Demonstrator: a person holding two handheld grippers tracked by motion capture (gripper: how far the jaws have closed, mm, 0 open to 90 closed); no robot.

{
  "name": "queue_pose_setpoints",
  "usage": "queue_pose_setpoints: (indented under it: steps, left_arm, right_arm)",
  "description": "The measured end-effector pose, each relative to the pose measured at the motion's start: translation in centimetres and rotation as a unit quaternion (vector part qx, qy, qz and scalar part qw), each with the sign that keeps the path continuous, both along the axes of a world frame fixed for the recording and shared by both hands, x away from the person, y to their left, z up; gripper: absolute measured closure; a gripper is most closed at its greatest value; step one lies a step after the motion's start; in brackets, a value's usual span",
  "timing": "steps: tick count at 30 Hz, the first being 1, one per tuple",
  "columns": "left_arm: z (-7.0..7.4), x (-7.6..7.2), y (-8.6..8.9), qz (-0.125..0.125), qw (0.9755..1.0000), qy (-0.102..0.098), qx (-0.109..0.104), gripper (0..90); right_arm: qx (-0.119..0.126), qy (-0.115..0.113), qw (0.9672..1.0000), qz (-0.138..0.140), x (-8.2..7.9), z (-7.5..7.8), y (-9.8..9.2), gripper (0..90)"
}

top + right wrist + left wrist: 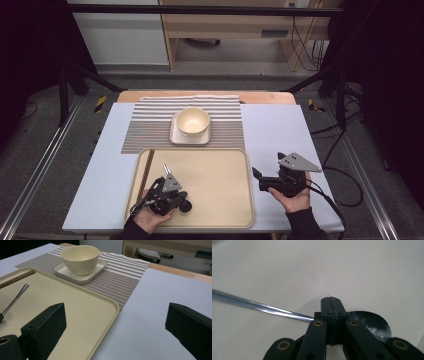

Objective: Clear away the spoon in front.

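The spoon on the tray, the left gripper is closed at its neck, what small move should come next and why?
Probably lift the left gripper a little to check the grip. Its jaws are closed where the spoon handle meets the bowl end, and the spoon looks to lie flat on the tray. The bowl on its plate sits beyond the tray, so carrying comes later.

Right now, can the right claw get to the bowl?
Probably yes. The right claw is open beside the tray, and only bare table and striped mat lie between it and the bowl.
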State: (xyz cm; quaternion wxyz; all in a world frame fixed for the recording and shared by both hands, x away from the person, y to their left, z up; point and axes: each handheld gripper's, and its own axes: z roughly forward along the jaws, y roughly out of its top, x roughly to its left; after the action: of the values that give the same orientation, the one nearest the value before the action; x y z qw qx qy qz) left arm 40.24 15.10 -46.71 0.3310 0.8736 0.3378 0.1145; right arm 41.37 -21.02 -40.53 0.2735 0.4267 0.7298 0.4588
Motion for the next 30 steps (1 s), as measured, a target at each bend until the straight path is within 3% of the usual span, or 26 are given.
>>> queue_pose_setpoints:
  steps: [8,12,30]
  left_arm:
    - [0.2,-0.6,1.4,0.007,0.9999,0.007,0.01,89.5]
    - [0.3,-1.0,2.0,0.014,0.9997,0.002,0.022,89.5]
    - [0.4,-1.2,5.3,0.057,0.9979,0.008,0.028,89.7]
  right_arm:
    - [0.003,-0.001,1.0,-0.001,-0.1,0.1,-0.1,3.7]
    - [0.003,-0.001,1.0,-0.001,-0.1,0.1,-0.1,3.7]
    - [0.001,-0.001,1.0,0.0,0.0,0.1,-0.1,3.7]
